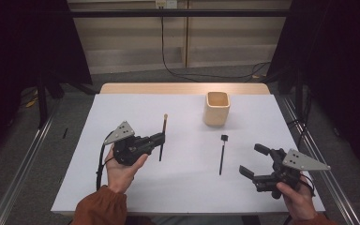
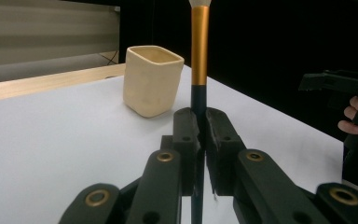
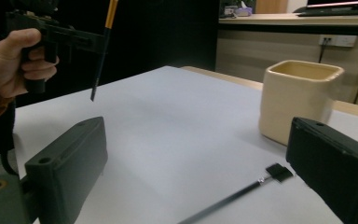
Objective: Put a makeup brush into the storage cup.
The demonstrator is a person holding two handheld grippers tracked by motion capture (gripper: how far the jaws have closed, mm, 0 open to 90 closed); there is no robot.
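nearest the person, the left gripper [image 1: 161, 138] has its jaws clamped on a slim makeup brush [image 2: 199, 56] with a black handle, gold ferrule and pale tip. the grip sits on the black handle, below the ferrule. in the right gripper view the brush hangs clear of the white table [image 1: 122, 187], its lower end in the air, slightly tilted.

the right gripper [image 1: 254, 160] sits over the near right part of the table with its jaws spread wide and nothing between them. a second tool, a thin black applicator [image 1: 222, 154] with a small square head, lies flat on the table just beside it, between the jaws as the right gripper view frames it.

farther back stands the cream square cup [image 1: 216, 108], upright and open at the top, well apart from both grippers.

likely risks:
- the brush handle is thin and smooth; it may pivot or slip in the pads during transport.
- a tilted brush may strike the cup rim and tip the cup.
- the flat applicator offers little height; the jaws may scrape the table or push it away.
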